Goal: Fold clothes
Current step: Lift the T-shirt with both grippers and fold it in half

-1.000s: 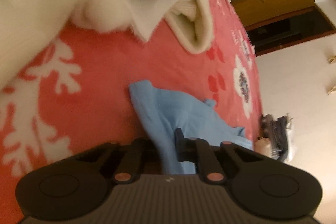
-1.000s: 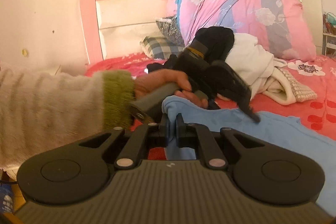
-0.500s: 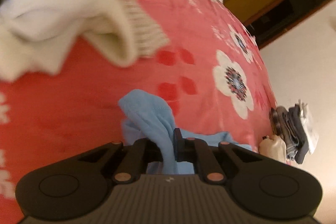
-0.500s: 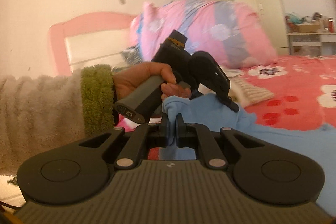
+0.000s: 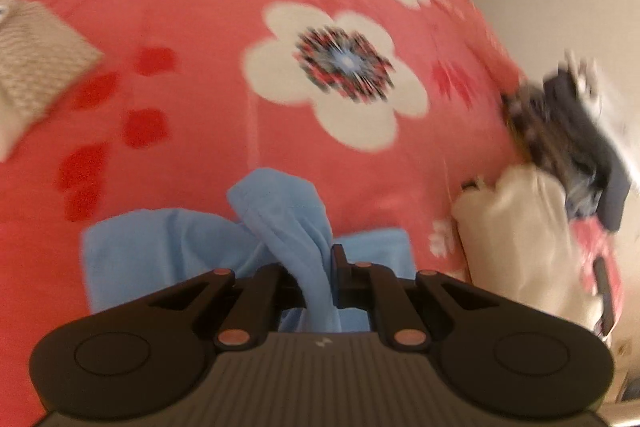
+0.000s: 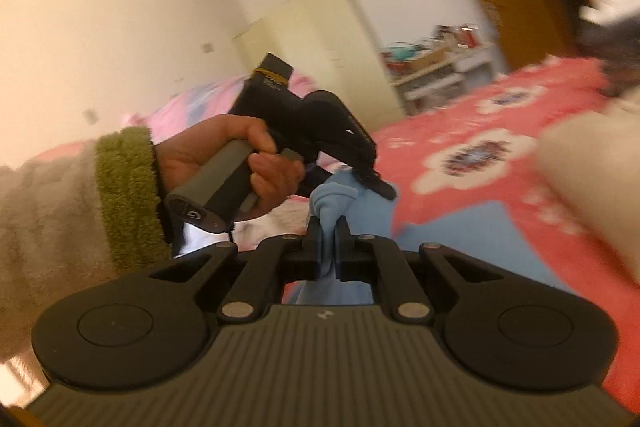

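A light blue garment (image 5: 168, 247) lies on the red flowered bedspread (image 5: 224, 39). My left gripper (image 5: 316, 267) is shut on a bunched fold of it and holds that fold above the bed. My right gripper (image 6: 327, 233) is shut on another bunched part of the same blue garment (image 6: 460, 231). In the right wrist view the left gripper (image 6: 376, 183) shows just beyond, held in a hand with a green cuff, its fingertips on the blue cloth.
A cream knitted garment (image 5: 36, 59) lies at the left of the bed. A cream bundle (image 5: 524, 243) and dark clothes (image 5: 568, 119) sit at the bed's right edge. A pink quilt (image 6: 192, 99), a pale wardrobe (image 6: 320, 47) and shelves (image 6: 440, 67) stand behind.
Both grippers have swung to the right while holding the blue garment. The white clothes pile and pink headboard have left view; the flowered bedspread and wardrobe now show.
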`<state>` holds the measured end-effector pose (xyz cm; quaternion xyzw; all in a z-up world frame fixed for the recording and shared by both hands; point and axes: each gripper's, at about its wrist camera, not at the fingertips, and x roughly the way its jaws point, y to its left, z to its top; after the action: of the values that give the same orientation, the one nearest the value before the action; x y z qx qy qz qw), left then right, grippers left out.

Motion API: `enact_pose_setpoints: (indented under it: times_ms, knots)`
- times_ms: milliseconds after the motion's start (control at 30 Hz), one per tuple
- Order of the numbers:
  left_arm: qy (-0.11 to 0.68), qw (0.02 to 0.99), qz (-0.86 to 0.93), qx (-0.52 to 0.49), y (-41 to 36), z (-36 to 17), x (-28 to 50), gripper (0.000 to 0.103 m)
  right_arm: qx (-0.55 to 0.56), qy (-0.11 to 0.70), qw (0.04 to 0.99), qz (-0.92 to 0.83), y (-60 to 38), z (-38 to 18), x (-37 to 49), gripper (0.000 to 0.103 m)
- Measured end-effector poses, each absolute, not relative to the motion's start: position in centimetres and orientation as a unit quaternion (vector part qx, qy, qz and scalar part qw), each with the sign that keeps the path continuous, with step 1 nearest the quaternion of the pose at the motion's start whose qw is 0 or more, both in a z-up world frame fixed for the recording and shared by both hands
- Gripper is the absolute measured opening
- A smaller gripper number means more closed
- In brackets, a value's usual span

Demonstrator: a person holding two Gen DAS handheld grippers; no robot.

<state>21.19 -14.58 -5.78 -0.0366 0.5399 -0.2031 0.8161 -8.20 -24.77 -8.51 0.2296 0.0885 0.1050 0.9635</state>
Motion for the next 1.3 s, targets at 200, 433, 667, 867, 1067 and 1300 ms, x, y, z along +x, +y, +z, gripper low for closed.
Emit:
enact_pose_setpoints:
  times_ms: [200,433,667,867,1067,1300]
  knots:
    - [0.537,0.815,-0.215,0.042,-20.0,-8.2,19.5,0.018,0.277,0.102,0.955,0.037,-28.8,-12.1,-9.9,0.004]
    - [0.472,0.835,-0.284,0.009,-17.5,-3.9,14.6,0.046,0.379,0.146,0.914,0.007,-31.4,-16.2,-10.9,0.004]
    - [0.434,0.839,-0.312,0.103,-8.5,-0.4,4.8,0.048,0.432,0.147,0.889,0.038,-31.9,-16.3,-10.9,0.004]
    - [0.431,0.839,-0.282,0.174,-3.8,-6.2,-3.5,0.046,0.426,0.146,0.891,0.048,-31.9,-14.9,-11.4,0.004]
    - [0.407,0.867,-0.257,0.13,-1.6,-9.3,-6.1,0.045,0.414,0.176,0.893,0.022,-32.4,-15.2,-13.3,0.004]
    - [0.355,0.887,-0.248,0.16,-2.4,-9.8,-7.7,0.015,0.41,0.165,0.897,0.017,-32.2,-14.3,-13.3,0.004]
